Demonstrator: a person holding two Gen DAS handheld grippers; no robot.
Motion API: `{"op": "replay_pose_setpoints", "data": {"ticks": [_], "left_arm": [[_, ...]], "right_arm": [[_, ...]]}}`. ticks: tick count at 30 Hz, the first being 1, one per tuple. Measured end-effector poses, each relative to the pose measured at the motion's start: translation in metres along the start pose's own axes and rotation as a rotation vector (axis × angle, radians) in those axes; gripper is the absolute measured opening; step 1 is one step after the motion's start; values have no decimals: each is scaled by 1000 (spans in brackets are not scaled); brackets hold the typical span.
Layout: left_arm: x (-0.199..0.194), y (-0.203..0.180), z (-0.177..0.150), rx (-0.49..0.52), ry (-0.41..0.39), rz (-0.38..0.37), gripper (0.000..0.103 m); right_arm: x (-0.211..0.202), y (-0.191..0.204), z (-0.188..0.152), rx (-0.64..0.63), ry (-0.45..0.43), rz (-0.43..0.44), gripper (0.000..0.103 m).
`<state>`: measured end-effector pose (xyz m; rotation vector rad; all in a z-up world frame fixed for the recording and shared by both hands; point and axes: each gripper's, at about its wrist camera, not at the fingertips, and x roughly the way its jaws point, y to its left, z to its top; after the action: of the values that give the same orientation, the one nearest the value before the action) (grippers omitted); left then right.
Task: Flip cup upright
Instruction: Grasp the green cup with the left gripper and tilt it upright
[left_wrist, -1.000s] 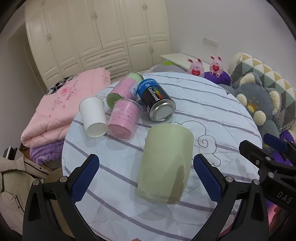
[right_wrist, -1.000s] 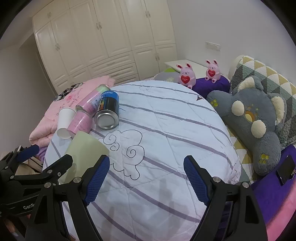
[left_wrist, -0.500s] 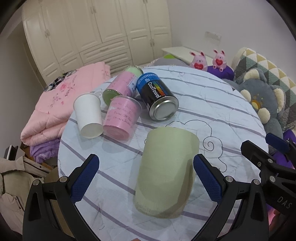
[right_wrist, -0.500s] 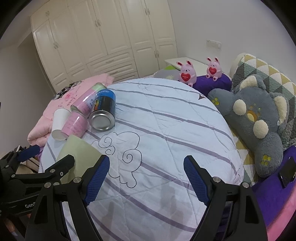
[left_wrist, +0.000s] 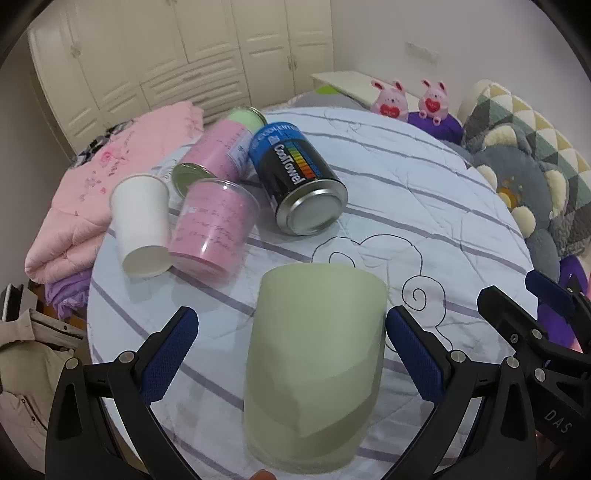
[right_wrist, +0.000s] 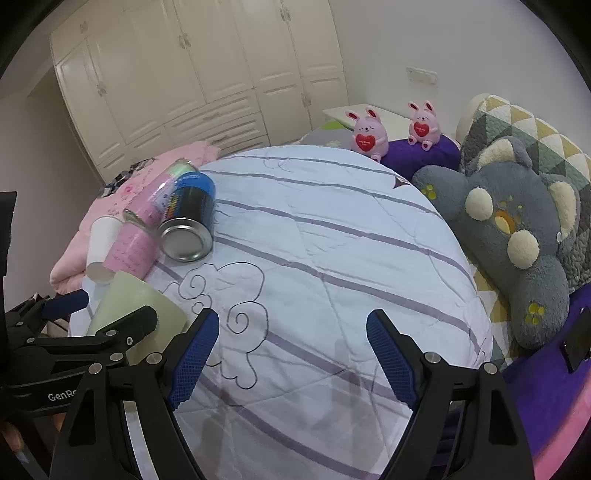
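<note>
Pale green matte cup lies tipped on the striped white quilted table, between the spread blue-padded fingers of the left tongs; right pad at the cup's wall, contact uncertain, left pad apart. At 11 o'clock: white paper cup, pink clear-lidded tub, blue-black metal can, all on their sides. Right tongs released, hovering over bare cloth, cup at their 9 o'clock.

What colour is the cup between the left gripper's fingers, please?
Pale green cup, clearest in the left wrist view.
</note>
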<state>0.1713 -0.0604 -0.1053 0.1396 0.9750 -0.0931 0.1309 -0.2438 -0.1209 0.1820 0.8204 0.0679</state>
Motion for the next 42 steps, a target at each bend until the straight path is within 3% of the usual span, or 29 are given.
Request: {"op": "replay_pose_setpoints", "data": {"ticks": [15, 18, 20, 23, 28, 42], "left_arm": [[28, -7, 1, 26, 119, -12, 102], [26, -8, 4, 13, 100, -17, 100], [26, -10, 5, 7, 97, -32, 89], [27, -11, 6, 14, 98, -40, 82], [25, -7, 6, -7, 79, -55, 82], [-6, 7, 18, -69, -85, -75, 81]], "right_arm": [[19, -7, 4, 11, 70, -2, 84], [20, -7, 3, 8, 79, -3, 84], [20, -8, 4, 7, 82, 1, 84], [20, -9, 5, 6, 82, -10, 84], [19, -7, 4, -3, 85, -9, 84], [14, 7, 2, -11, 67, 22, 84]]}}
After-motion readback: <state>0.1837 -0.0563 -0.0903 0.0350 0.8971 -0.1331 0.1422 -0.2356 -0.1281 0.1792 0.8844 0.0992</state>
